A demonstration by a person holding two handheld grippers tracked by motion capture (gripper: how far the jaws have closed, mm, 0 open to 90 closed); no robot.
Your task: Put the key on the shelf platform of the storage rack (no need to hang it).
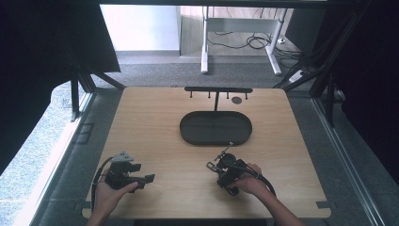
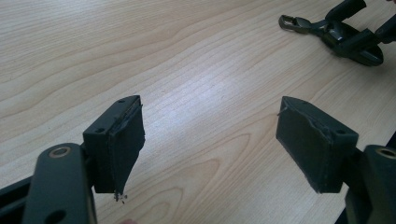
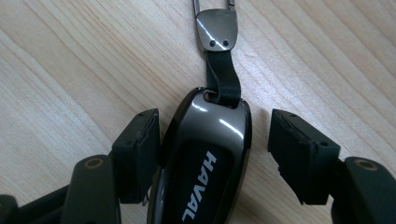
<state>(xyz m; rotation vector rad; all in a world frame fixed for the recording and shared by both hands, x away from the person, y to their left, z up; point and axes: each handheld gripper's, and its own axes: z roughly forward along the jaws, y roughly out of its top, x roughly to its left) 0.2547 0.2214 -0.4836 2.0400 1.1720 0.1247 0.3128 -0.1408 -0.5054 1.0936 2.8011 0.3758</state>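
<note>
A dark glossy car key fob [image 3: 205,158] marked HAVAL lies on the wooden table, with a black strap [image 3: 223,79] leading to a metal clip [image 3: 216,29]. My right gripper [image 3: 212,140] straddles the fob. One pad [image 3: 140,149] rests against the fob's side and the other pad [image 3: 299,149] stands a small gap away. In the high view the right gripper [image 1: 228,170] is near the table's front, right of centre. My left gripper [image 1: 143,173] is held at the front left, open with nothing between its pads [image 2: 210,135]. The left gripper view has the fob [image 2: 350,39] far off.
A black oval tray [image 1: 186,125] sits mid-table beyond the fob. Behind it stands a low black rack with hooks [image 1: 218,89], with a small dark disc [image 1: 236,100] beside it. Bare wood [image 1: 155,127] lies between the two hands and to the left.
</note>
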